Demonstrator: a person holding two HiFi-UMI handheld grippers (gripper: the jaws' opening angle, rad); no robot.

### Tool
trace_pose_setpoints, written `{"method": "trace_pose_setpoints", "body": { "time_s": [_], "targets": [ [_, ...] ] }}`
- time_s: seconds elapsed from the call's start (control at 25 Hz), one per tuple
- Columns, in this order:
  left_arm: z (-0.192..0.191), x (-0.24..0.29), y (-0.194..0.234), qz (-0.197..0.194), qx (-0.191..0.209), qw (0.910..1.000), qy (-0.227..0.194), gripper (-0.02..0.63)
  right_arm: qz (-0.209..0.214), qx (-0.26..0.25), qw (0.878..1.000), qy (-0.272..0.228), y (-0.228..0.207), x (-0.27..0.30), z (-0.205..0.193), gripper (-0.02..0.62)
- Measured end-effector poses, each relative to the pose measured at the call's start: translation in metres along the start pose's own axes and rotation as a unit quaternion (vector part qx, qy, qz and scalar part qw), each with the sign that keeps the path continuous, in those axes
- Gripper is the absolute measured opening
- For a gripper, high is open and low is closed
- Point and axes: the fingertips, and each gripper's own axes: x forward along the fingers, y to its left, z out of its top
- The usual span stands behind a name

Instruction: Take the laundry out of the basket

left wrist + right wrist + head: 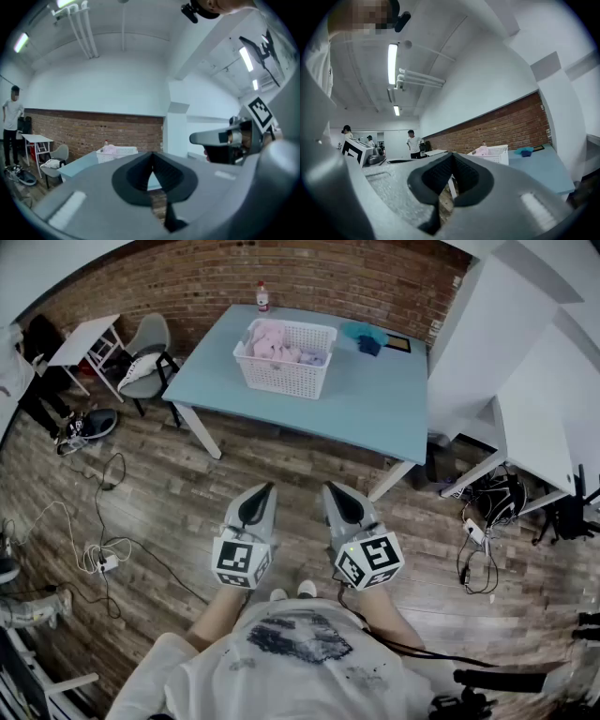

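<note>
closest in, the person's white shirt (291, 652), and just beyond it both tools held level, side by side, over the wooden floor (169, 493). the left hand-held gripper (266, 491) has its jaws pressed together on nothing; its own view shows the tips meeting with only air behind them. the right hand-held gripper (330, 489) reads the same: jaws together, empty.

the laundry (274, 341), pink and pale pieces, lies heaped in the white basket (286, 376), which stands on the blue worktop (375, 413) straight ahead and well apart from both tools, with open floor between. the basket's long axis runs across the line of approach, its long wall facing the person. it sits roughly between the two tools' lines, a little closer to the left one, so neither hand is clearly favoured. by my judgement nothing has been taken out yet; the next move needs a walk forward and jaws opened before reaching over the near rim.
</note>
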Motion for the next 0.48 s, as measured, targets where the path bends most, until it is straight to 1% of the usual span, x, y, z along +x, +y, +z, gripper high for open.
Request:
{"method": "trace_pose_setpoints", "body": {
  "time_s": [0.28, 0.48],
  "targets": [
    [0.009, -0.028, 0.007, 0.000, 0.004, 1.0000, -0.006, -0.011, -0.008, -0.008, 1.000, -0.004, 0.029, -0.010, 0.002, -0.002],
    [0.011, -0.031, 0.009, 0.001, 0.002, 1.0000, -0.007, -0.011, -0.009, -0.004, 1.000, 0.000, 0.033, -0.010, -0.003, -0.002]
  ]
}}
